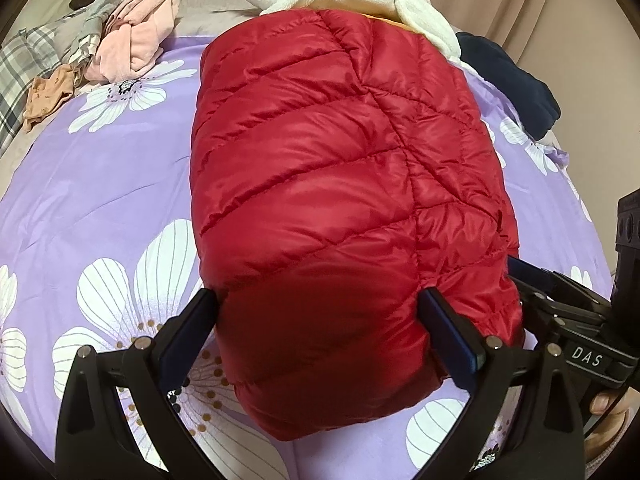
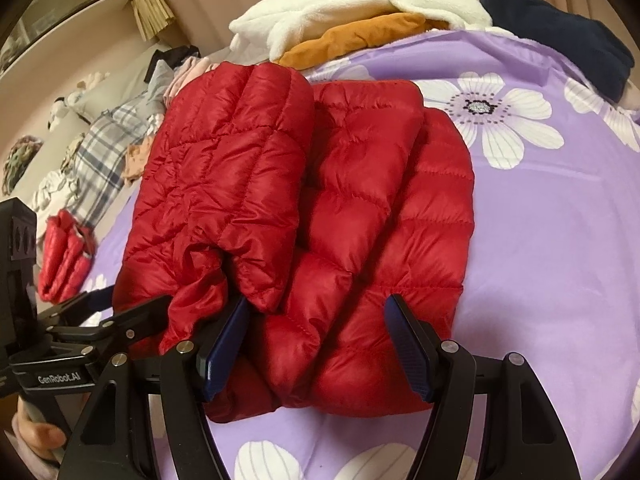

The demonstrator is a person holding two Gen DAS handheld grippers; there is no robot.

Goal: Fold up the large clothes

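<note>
A folded red quilted down jacket point(image 1: 344, 168) lies on the purple flowered bedspread point(image 1: 100, 184); it also shows in the right wrist view point(image 2: 320, 208). My left gripper point(image 1: 320, 312) is open, its jaws straddling the jacket's near end. My right gripper point(image 2: 316, 320) is open, its jaws either side of the jacket's near folded edge, with a sleeve or flap lying over the left part. The right gripper shows at the right edge of the left wrist view point(image 1: 532, 280), beside the jacket.
A white fleece point(image 2: 352, 4), an orange garment point(image 2: 360, 36) and a dark navy garment point(image 2: 560, 36) lie at the far side. Pink clothes point(image 1: 136, 36) and plaid cloth point(image 1: 24, 64) lie far left. A small red item point(image 2: 64, 256) lies left.
</note>
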